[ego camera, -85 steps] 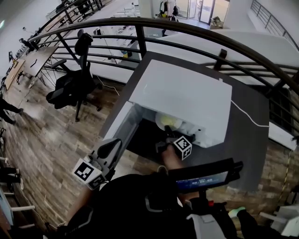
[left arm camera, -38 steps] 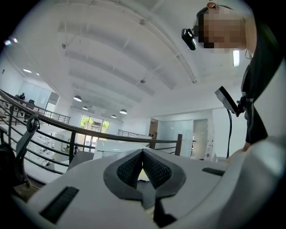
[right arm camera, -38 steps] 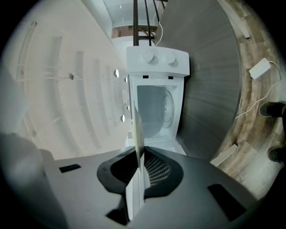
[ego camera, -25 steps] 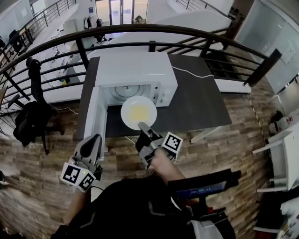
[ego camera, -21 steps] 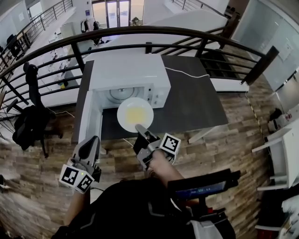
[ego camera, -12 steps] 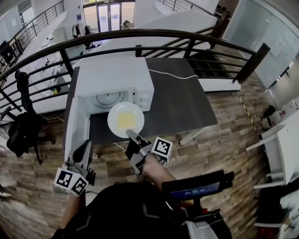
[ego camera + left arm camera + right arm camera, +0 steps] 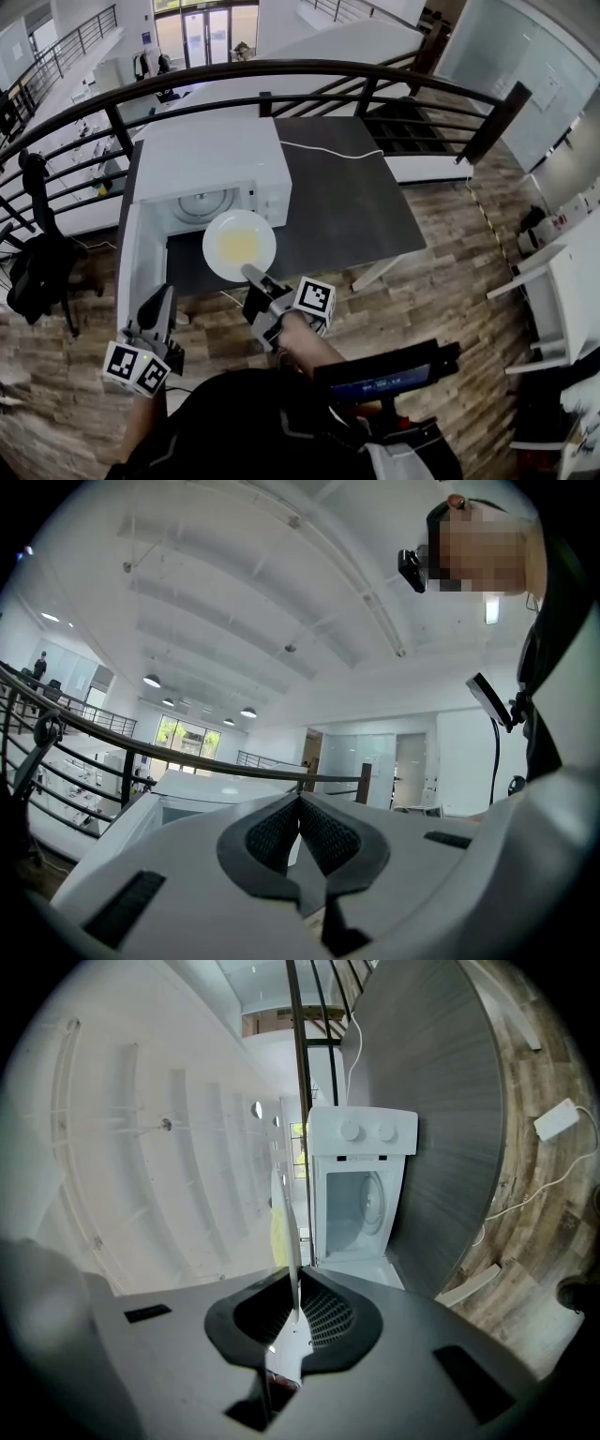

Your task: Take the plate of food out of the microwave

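While the plate (image 7: 239, 246) is round and so has no long axis of its own, the right gripper view catches it edge-on as a thin pale line running straight away from the fingers (image 7: 323, 1316) toward the far microwave (image 7: 361, 1194). Only a sliver of yellow food (image 7: 278, 1227) shows beside that line. The head view gives what that view cannot: the plate's whole face turned up, with the yellow food (image 7: 236, 244) in its middle.

The plate is out of the microwave (image 7: 211, 164), just near of the open cavity and over the near part of the dark table (image 7: 347, 206). Whether it touches the table cannot be told. The right gripper (image 7: 251, 274) reaches from the near side, and its fingers are pinched almost together on the plate's near rim, as the right gripper view (image 7: 296, 1279) shows plainly.

The microwave door (image 7: 141, 253) stands swung out to the left. The right gripper view looks into the cavity and shows the turntable (image 7: 367, 1202); the head view shows it only in part.

The left gripper (image 7: 167, 292) hangs near and to the left, well apart from the plate. Its own view (image 7: 300, 803) points up toward the ceiling, with its fingers (image 7: 272, 836) pressed together and nothing between them. A dark railing (image 7: 281, 67) curves beyond the table.
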Demonstrator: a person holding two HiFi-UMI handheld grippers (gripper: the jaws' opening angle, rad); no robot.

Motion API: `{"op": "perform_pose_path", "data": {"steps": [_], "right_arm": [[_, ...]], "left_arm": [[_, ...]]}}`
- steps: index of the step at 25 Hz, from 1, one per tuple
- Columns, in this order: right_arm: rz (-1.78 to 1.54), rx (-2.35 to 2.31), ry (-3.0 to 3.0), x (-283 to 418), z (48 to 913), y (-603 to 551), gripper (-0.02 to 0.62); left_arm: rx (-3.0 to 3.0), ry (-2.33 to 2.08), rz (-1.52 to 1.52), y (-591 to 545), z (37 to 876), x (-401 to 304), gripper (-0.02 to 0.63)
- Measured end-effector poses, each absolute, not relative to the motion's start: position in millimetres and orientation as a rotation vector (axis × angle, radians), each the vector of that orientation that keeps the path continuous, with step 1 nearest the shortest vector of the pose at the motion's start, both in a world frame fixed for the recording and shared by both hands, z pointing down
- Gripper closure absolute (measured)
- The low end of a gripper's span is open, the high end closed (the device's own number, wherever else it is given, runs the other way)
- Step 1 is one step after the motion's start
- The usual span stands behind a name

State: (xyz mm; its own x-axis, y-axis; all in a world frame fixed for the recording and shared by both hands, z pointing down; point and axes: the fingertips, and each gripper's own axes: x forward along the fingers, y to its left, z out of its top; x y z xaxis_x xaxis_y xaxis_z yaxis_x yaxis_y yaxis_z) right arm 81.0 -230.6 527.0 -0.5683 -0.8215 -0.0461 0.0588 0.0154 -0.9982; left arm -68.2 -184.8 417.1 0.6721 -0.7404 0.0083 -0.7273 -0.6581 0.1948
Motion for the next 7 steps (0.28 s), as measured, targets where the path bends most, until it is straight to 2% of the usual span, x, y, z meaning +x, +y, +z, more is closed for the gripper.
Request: {"op": "perform_pose_path", "data": {"steps": [7], "right_arm": [[-1.619, -0.784, 1.657, 84.0, 519.4, -239.9, 0.574]], "left_arm": [[2.699, -1.194, -0.139, -188.3, 416.8, -61.4, 0.601]]}}
